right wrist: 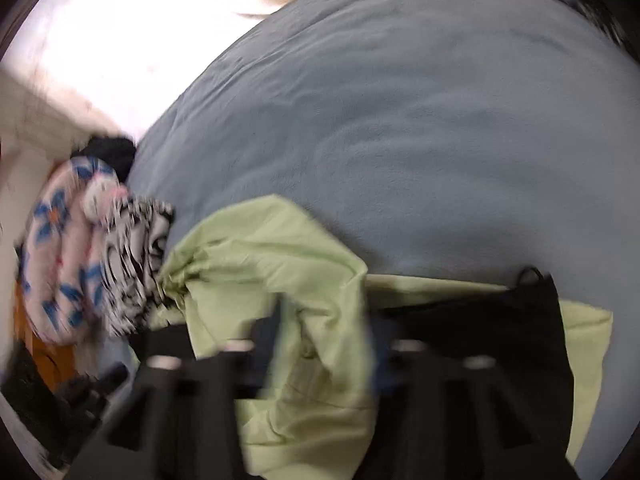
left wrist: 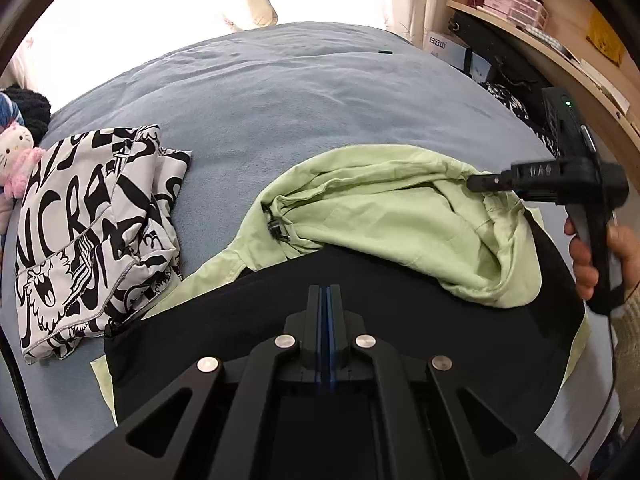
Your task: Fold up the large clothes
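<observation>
Right now we are working on the green and black jacket [left wrist: 384,216], which is lying crumpled near the edge of the grey bed cover [left wrist: 280,92], beside an already folded black-and-white printed garment [left wrist: 92,216]. Our left gripper [left wrist: 328,292] is hovering over the black panel with its jaws pressed together on nothing, while our right gripper [left wrist: 480,182] is pinching a bunched fold of the green hood fabric, the cloth draping between its jaws in the blurred right wrist view. Next, we judge, we are needing to lay that fold flat and square before doubling the jacket over.
</observation>
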Available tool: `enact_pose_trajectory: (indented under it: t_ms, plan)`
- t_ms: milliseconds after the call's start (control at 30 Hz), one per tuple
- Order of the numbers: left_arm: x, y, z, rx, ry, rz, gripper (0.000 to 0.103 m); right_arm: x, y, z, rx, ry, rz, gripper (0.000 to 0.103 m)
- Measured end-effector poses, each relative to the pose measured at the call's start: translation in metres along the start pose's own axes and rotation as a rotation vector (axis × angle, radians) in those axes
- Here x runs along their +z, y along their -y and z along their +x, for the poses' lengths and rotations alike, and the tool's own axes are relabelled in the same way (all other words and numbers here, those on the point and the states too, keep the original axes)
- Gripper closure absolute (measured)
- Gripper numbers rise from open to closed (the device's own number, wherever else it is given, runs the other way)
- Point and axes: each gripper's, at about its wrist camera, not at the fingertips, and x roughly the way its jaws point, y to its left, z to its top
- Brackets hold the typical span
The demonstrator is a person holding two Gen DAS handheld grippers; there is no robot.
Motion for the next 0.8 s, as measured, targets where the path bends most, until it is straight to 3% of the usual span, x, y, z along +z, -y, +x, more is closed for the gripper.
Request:
enact_pose_trajectory:
  t_ms: [200,433,633,800]
  plan:
    - [-0.003,-0.018,-0.025,-0.007,0.039,-0.051,0.103,-0.038,-0.100,-0.064,0.035,0.227,-0.407,0.090]
    - [-0.027,-0.049,-0.067,-0.040,0.076,-0.124,0.102,-0.165,-0.210,-0.091,-0.057,0.361,-1.040,0.090]
    - [-0.068,-0.068,-0.085,-0.118,0.041,-0.168,0.100,-0.271,-0.227,-0.062,-0.200,0.374,-1.353,0.090]
    - [-0.101,-0.067,-0.084,-0.177,0.001,-0.180,0.097,-0.328,-0.220,-0.043,-0.228,0.321,-1.442,0.090]
